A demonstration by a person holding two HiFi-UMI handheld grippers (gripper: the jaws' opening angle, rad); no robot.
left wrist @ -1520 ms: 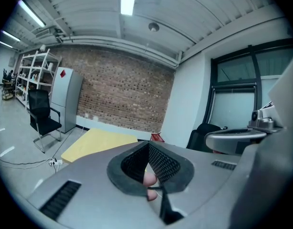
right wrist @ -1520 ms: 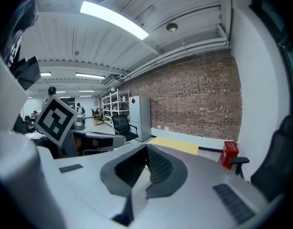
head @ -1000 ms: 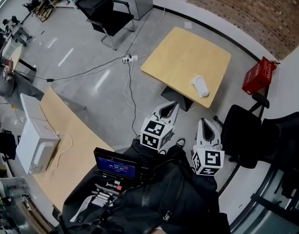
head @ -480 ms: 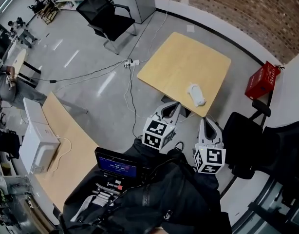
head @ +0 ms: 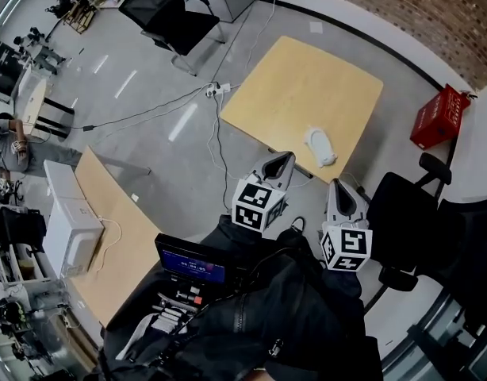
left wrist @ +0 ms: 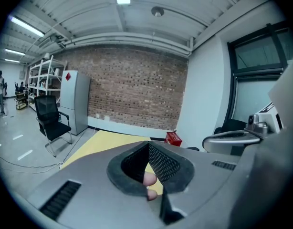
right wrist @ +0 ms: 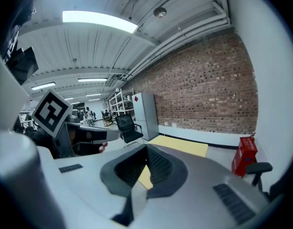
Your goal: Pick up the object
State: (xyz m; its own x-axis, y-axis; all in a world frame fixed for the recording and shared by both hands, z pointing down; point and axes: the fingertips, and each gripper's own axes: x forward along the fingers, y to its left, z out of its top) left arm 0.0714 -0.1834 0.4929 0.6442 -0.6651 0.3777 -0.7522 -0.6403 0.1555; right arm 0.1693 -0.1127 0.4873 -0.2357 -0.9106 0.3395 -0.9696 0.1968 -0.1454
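Note:
A white oblong object lies near the front edge of a light wooden table. My left gripper points at that edge, just short of the object and to its left. My right gripper hangs beside it, a little further back and below the object. Both pairs of jaws are together with nothing held. In the left gripper view the left gripper aims at the yellow tabletop. In the right gripper view the right gripper does the same, with the tabletop ahead. The object is hidden in both gripper views.
A red crate stands on the floor right of the table. One black office chair stands at the far left, another black chair close at my right. Cables run over the floor. A second wooden table bears a white box.
Both grippers have moved forward towards the table's front edge, and the white object now lies closer to their tips. The jaws have stayed together.

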